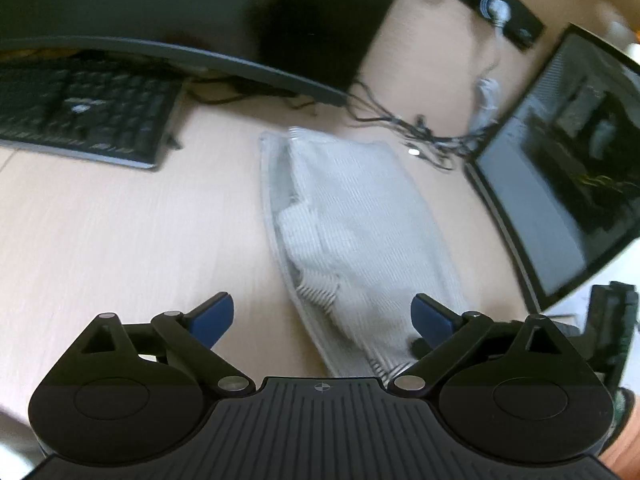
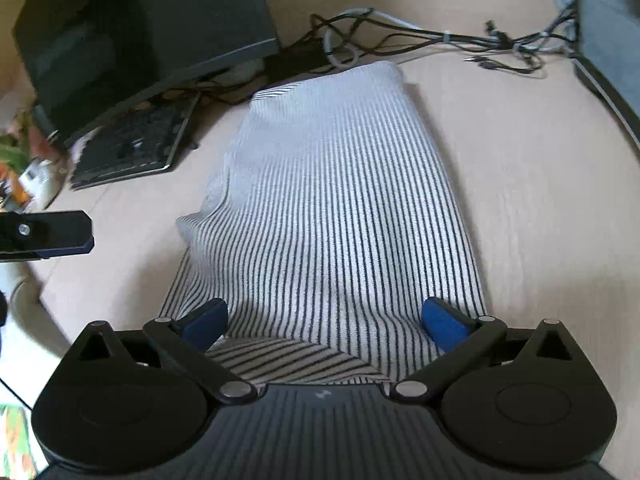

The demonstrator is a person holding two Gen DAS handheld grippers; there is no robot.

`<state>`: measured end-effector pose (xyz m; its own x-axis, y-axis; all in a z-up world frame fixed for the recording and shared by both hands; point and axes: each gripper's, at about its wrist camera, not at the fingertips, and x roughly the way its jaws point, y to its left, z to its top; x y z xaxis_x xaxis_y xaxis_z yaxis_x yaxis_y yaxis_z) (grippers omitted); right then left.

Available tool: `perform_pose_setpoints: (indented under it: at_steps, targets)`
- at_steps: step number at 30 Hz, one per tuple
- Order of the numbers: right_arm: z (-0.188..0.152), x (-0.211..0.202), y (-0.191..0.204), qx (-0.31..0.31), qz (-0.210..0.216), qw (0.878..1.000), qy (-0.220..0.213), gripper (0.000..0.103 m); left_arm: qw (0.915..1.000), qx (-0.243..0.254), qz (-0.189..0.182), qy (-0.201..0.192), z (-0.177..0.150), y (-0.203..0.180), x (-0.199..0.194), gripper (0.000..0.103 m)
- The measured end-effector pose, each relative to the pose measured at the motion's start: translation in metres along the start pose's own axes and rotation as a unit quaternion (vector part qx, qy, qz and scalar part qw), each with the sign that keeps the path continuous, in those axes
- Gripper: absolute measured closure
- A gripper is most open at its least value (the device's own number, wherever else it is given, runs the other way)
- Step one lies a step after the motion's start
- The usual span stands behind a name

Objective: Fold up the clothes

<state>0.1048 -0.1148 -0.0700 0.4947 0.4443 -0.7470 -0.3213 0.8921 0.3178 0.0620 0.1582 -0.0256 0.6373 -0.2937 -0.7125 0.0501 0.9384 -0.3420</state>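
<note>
- Work surface: a light beige wood-grain table (image 2: 520,184) carries all items
- Task item: a white knitted garment with thin dark stripes (image 2: 336,208), folded into a long, roughly rectangular stack, lies flat near the middle of the table; its far end points toward the cables, its near end reaches under the right gripper
- A folded layer with stripes running at a different angle shows at the near end of the garment, just in front of the right gripper body
- Right gripper (image 2: 326,320): jaws spread wide, blue pads (image 2: 442,322) over the near end of the garment, one toward each long edge; nothing is clamped, and contact with the cloth cannot be determined
- Left gripper (image 1: 322,318): jaws spread wide, empty, positioned above the near end of the garment (image 1: 360,216); this view is motion-blurred
- In the right wrist view, one finger of the left gripper (image 2: 60,234) enters from the left edge, apart from the garment
- A black keyboard (image 2: 132,148) sits near the far left of the table, beside the garment's left edge
- A dark flat monitor (image 2: 140,32) stands behind the keyboard
- A tangle of black and white cables (image 2: 420,36) runs along the far edge of the table, just beyond the garment
- A second dark screen (image 1: 568,160) stands at the right edge of the table
</note>
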Motion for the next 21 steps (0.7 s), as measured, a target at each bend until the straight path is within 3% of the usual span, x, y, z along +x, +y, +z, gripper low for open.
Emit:
perform_pose_setpoints:
  at_steps: [2, 4, 7, 9, 11, 15, 21]
  targets:
    - [0.002, -0.006, -0.007, -0.008, 0.018, 1.000, 0.000, 0.000, 0.9997, -0.003, 0.024, -0.002, -0.004, 0.000, -0.006, 0.004]
    - [0.003, -0.022, -0.008, -0.038, 0.004, 0.999, -0.025, 0.001, 0.9987, -0.004, 0.050, -0.005, -0.008, 0.000, -0.010, 0.003]
    - [-0.003, -0.049, 0.006, -0.131, -0.018, 0.989, -0.066, 0.013, 0.9977, -0.007, 0.067, -0.009, -0.010, 0.001, -0.013, 0.003]
    - [-0.011, -0.060, 0.023, -0.203, -0.018, 0.976, -0.071, 0.033, 0.9975, -0.007, 0.069, -0.012, -0.010, 0.001, -0.015, 0.003]
    - [-0.022, -0.062, 0.041, -0.266, -0.002, 0.962, -0.059, 0.038, 0.9973, -0.006, 0.071, -0.014, -0.011, 0.001, -0.017, 0.003]
    - [-0.044, -0.047, 0.070, -0.368, 0.005, 0.929, -0.038, 0.037, 0.9969, -0.005, 0.076, -0.019, -0.013, 0.001, -0.020, 0.003]
    - [-0.064, -0.022, 0.086, -0.448, -0.034, 0.893, -0.029, 0.033, 0.9962, -0.004, 0.083, -0.026, -0.015, 0.000, -0.025, 0.002]
